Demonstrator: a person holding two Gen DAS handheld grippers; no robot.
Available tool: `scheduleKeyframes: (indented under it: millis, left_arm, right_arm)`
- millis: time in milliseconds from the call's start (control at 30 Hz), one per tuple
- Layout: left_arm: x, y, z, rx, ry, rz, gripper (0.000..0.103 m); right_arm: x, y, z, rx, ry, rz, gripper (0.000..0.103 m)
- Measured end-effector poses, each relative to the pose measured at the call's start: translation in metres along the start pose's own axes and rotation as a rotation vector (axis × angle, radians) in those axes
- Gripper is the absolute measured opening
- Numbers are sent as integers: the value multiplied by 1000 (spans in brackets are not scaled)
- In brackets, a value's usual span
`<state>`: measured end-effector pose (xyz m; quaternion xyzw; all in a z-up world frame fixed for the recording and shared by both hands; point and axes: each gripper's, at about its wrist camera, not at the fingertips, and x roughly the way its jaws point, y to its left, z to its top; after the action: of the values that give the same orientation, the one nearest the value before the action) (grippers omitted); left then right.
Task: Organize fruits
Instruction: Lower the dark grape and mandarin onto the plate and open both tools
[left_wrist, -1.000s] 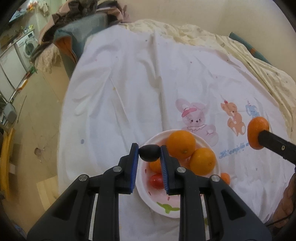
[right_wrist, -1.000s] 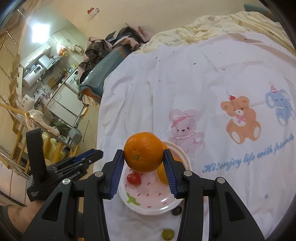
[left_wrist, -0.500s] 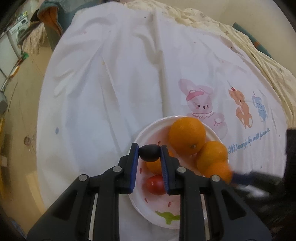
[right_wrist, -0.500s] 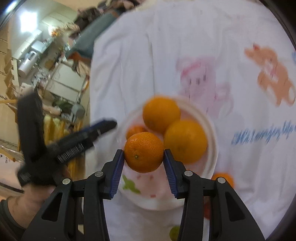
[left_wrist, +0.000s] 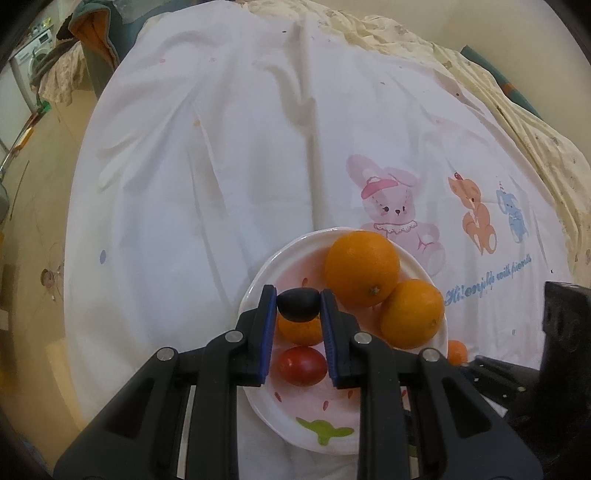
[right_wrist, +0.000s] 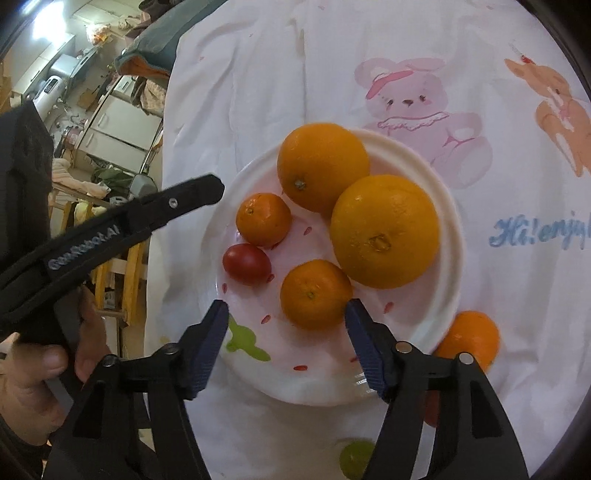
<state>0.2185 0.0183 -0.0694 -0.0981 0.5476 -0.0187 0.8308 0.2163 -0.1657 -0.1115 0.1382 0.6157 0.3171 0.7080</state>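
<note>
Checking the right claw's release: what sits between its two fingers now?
In the right wrist view, a small orange lies on the plate between the open right claw's fingers, touching neither.
</note>
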Motion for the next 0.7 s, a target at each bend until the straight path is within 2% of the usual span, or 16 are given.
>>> scheduleKeyframes:
  millis: [133, 367, 533, 633, 667, 700]
  left_arm:
    - [-1, -3, -1, 7, 5, -21, 20]
    - [2, -22, -11, 59, 27, -59, 20]
    - [8, -36, -20, 113, 60, -68, 20]
    - [12, -42, -25, 141, 64, -59, 21]
    - [12, -44, -27, 153, 63, -48, 21]
    - [13, -47, -28, 166, 62, -39, 29]
  right_arm:
    - [-21, -5, -7, 11, -4, -37, 72]
    - [-63, -28, -25, 99, -83, -93, 72]
    - [-77, -51, -41, 246, -125, -155, 72]
    - [-79, -63, -45, 327, -138, -155, 72]
    - [-80, -64, -45, 332, -141, -155, 72]
    - [-80, -63, -42, 325, -146, -162, 72]
